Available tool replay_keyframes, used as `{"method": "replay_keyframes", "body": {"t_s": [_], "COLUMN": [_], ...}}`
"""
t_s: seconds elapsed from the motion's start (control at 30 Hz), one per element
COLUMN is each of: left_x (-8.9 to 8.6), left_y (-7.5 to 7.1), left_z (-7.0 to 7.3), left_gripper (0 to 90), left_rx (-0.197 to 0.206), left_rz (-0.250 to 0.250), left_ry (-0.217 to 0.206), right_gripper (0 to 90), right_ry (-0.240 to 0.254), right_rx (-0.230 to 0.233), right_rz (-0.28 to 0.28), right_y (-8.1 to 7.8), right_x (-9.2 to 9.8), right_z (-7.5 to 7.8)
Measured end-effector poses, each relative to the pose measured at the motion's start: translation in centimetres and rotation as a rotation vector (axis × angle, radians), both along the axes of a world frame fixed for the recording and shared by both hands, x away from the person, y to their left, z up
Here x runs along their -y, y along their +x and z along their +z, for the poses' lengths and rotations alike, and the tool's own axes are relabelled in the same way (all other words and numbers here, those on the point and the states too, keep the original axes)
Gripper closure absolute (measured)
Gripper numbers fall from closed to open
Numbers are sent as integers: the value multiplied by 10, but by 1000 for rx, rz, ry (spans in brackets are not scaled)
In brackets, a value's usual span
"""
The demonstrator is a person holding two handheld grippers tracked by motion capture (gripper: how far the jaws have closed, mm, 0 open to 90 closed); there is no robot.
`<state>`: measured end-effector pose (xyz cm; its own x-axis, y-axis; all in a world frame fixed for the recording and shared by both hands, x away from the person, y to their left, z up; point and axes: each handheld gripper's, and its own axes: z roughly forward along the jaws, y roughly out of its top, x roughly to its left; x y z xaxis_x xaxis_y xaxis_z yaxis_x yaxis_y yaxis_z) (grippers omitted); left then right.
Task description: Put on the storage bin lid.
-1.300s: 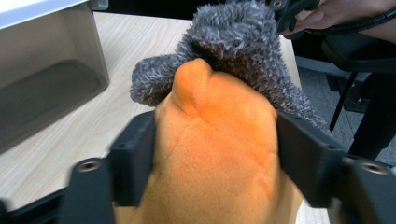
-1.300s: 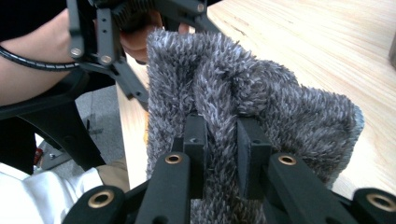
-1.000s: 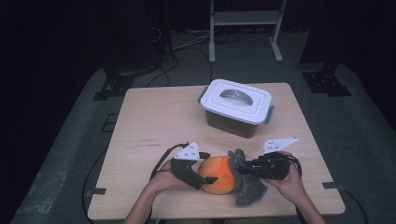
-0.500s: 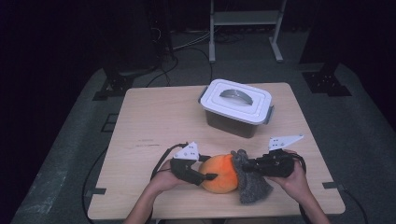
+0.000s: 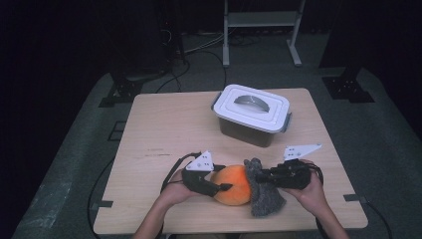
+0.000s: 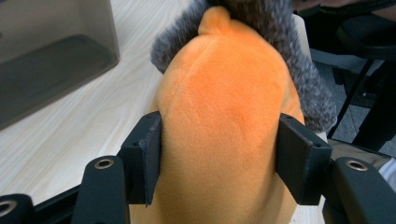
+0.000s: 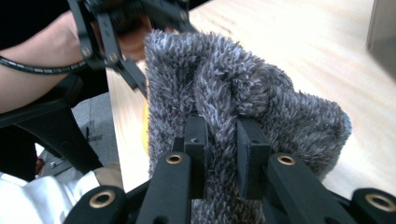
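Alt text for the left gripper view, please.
The left gripper clamps its two black jaws on the sides of an orange plush toy, having just closed on it. Grey fuzzy cloth wraps the toy's far end, and a grey box stands on the wooden table.

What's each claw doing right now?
Left claw: just closed onto the orange plush, pads pressing it.
Right claw: shut on the grey fuzzy cloth.

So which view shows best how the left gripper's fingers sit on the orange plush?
The left gripper view: both black fingers press into the sides of the orange plush, having just closed on it. The high view shows the left gripper against the plush from above, contact unclear. In the right gripper view, grey fluffy fabric covers the plush.
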<state>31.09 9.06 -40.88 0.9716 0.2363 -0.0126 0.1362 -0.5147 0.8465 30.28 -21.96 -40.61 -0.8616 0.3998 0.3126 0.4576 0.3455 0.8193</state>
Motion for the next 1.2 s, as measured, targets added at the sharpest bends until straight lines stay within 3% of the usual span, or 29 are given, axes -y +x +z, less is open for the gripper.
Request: {"method": "replay_keyframes", "body": {"t_s": [0.17, 0.4, 0.57, 0.7, 0.73, 0.8, 0.93, 0.97, 1.03, 1.17, 1.2], "left_x": [-3, 7, 11, 10, 8, 8, 2, 2, 2, 1, 0], "left_y": [0, -5, -6, -4, -3, -3, 5, 5, 9, 9, 9], "left_z": [2, 1, 0, -2, -2, -2, -9, -9, -17, -17, -16], "left_gripper": [389, 386, 358, 253, 220, 181, 107, 99, 103, 239, 239], "left_rx": [2, 22, 27, 7, -14, -13, -74, -74, -135, -142, -136], "left_rz": [11, -4, -17, -26, -33, -29, -1, -1, -18, -28, -27], "left_ry": [2, 13, 21, -1, -12, -14, -14, -14, -25, -25, -21], "right_gripper": [763, 762, 762, 761, 761, 761, 761, 761, 760, 759, 758], "right_ry": [-25, 27, -19, -41, -43, -46, -48, -48, -49, -49, -41], "right_rx": [-36, 56, 71, 47, 37, 29, -14, -14, -31, -42, -53], "right_rz": [-7, -25, -18, -3, -1, 0, 4, 4, 15, 25, 27], "right_y": [3, -5, -7, -5, -5, -4, -1, -1, -1, 0, 1], "right_x": [3, 1, -8, -7, -6, -5, 1, 1, 3, 4, 4], "right_z": [-8, 17, 16, 10, 8, 6, -1, -1, -4, -6, -7]}}
